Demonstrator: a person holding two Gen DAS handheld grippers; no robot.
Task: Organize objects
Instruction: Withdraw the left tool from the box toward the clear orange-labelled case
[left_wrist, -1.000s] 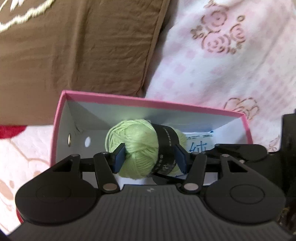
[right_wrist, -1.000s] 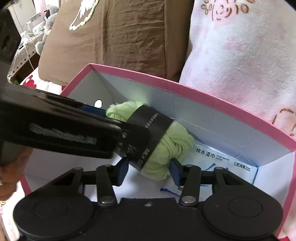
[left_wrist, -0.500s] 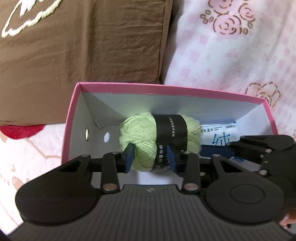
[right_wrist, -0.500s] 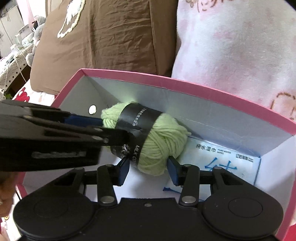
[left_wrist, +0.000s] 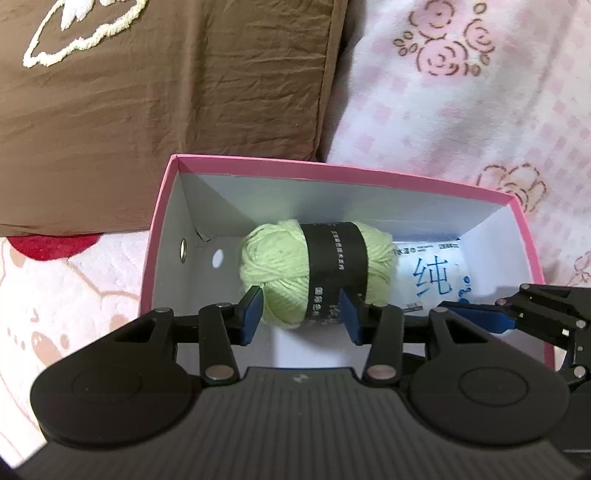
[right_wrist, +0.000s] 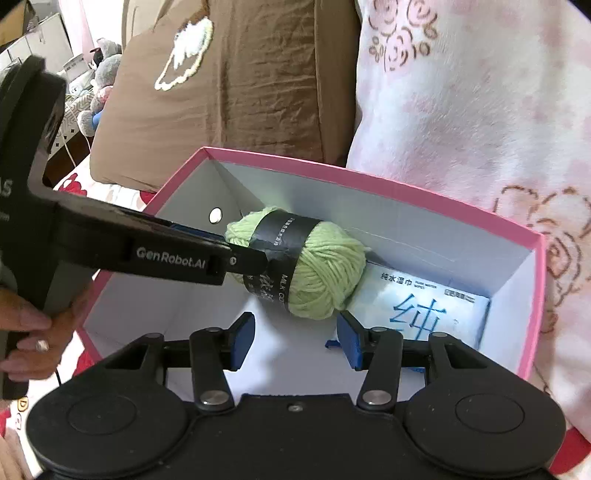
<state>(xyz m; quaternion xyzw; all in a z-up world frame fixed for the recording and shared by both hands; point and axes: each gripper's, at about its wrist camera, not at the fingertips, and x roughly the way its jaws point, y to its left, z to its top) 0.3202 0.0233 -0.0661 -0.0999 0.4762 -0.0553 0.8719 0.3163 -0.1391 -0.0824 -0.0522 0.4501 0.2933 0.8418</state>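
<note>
A light green yarn ball (left_wrist: 280, 266) with a black paper band lies in a pink box (left_wrist: 332, 168) with a white inside, against a white wipes pack (left_wrist: 436, 273) printed in blue. My left gripper (left_wrist: 301, 315) has its jaws opening, with the yarn's near lower part between the blue pads. In the right wrist view it reaches in from the left to the yarn (right_wrist: 325, 273). My right gripper (right_wrist: 295, 336) is also opening, nothing between its fingers, just short of the yarn and the wipes pack (right_wrist: 424, 310). One of its blue pads (left_wrist: 476, 317) shows at the box's right.
A brown pillow (left_wrist: 166, 92) and a pink floral blanket (left_wrist: 480, 110) rise right behind the box (right_wrist: 369, 177). A person's hand (right_wrist: 26, 332) holds the left gripper's handle. Plush toys (right_wrist: 105, 62) sit far off at the back left.
The left jaws narrowed on the yarn, then widened again. The yarn went from tilted to lying flat. The right gripper drew back, so the yarn now lies beyond its tips.
</note>
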